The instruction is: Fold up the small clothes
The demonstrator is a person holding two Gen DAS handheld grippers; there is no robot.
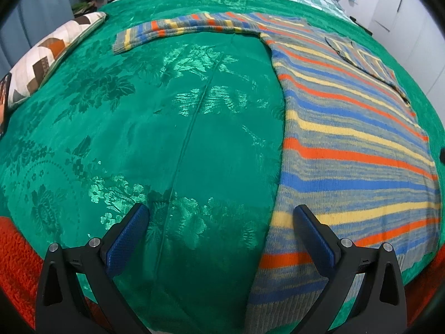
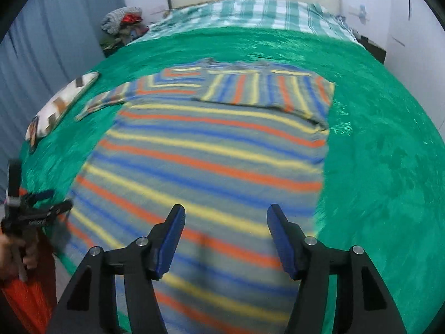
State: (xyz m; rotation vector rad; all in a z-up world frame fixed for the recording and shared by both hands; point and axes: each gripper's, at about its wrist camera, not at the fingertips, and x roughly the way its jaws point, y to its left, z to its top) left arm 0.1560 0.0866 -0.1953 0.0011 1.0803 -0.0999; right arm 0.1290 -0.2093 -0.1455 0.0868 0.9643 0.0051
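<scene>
A striped sweater [image 1: 347, 139] in grey, blue, orange and yellow lies flat on the green bedspread [image 1: 167, 139]. One sleeve [image 1: 178, 29] stretches out to the left. The other sleeve [image 2: 267, 89] is folded across the chest. My left gripper [image 1: 221, 211] hovers open over the bedspread, just beside the sweater's left edge near the hem, with nothing between its fingers. My right gripper [image 2: 226, 208] is open above the lower body of the sweater [image 2: 208, 161], also empty. The right wrist view is blurred. In it the left gripper [image 2: 36, 214] shows at the far left, held by a hand [image 2: 14, 253].
A chevron-patterned pillow [image 1: 52, 53] lies at the bed's left edge. A green plaid blanket [image 2: 264, 14] covers the head of the bed, with a pile of clothes [image 2: 122, 25] beside it. Orange fuzzy fabric [image 1: 16, 256] is at the near edge. A blue curtain [image 2: 55, 41] hangs on the left.
</scene>
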